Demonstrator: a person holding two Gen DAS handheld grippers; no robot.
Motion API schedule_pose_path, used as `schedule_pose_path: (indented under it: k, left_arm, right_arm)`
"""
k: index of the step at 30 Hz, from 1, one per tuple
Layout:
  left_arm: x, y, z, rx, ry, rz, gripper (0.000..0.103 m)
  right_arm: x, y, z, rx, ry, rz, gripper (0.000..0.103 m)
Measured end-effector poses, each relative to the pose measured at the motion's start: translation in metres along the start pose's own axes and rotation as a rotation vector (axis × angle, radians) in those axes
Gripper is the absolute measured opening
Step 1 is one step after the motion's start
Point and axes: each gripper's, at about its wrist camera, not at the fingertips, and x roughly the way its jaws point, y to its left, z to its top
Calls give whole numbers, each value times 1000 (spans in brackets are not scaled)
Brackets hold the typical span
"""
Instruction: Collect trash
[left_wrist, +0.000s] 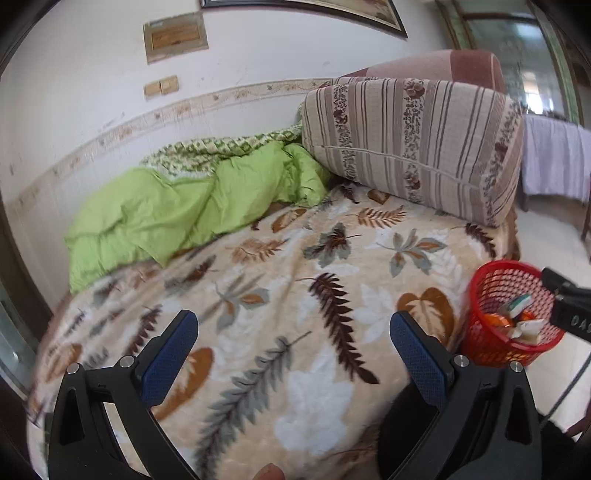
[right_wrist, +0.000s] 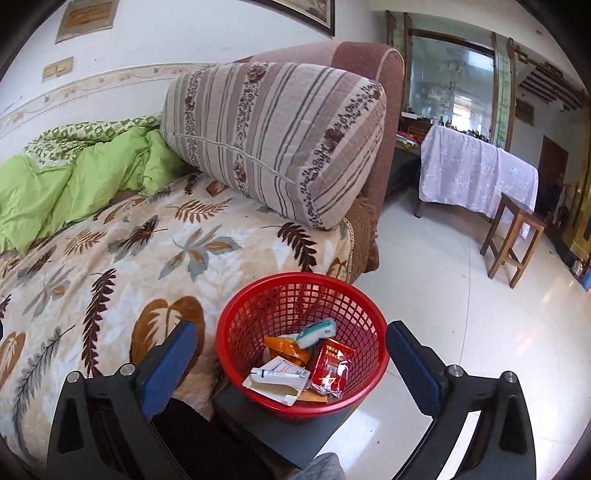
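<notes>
The left gripper (left_wrist: 293, 354) is spread wide with nothing between its blue pads (left_wrist: 168, 363), poised over the leaf-patterned blanket (left_wrist: 258, 273) that covers the bed. Just past its right-hand finger, at the bed's edge, stands the red mesh basket (left_wrist: 491, 295) with wrappers inside, and a dark part of the other tool pokes in from the frame edge in front of the basket.

The right gripper (right_wrist: 290, 356) is likewise spread apart and holds nothing; from its wrist view the red mesh basket (right_wrist: 258, 325) sits between the two fingers, though whether they touch its rim cannot be told. The basket rests on a dark grey stool or box top (right_wrist: 273, 432) just beside the bed. Inside it lie the collected trash: a white tube (right_wrist: 275, 374) on an opened white carton, a red foil packet (right_wrist: 330, 363), an orange wrapper (right_wrist: 286, 347) and a white-and-teal packet (right_wrist: 317, 330).

Farther out on the bed, a crumpled green quilt (left_wrist: 147, 218) is bunched against the wall, touching a large striped cushion (left_wrist: 413, 147) that leans on the brown sofa arm (right_wrist: 365, 59). Beyond the bed, across the pale tiled floor (right_wrist: 443, 295), a wooden stool (right_wrist: 511, 236) stands near a desk draped in a lilac floral cloth (right_wrist: 472, 173).
</notes>
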Motion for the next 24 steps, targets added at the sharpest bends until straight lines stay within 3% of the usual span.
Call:
schedule_pose_path:
  k: [2,9,24]
  left_arm:
    - [-1,3,-4,-6,-9,49,103]
    - [1,13,-9,-56,17,8,103]
    - [2,8,-14,-45,31,-30,103]
  right_arm:
    - [-1,4,-1,-14,0,5,102]
    - [-2,9,-2,-30,6,14,102]
    - [1,7,-6,-22,30,22,102]
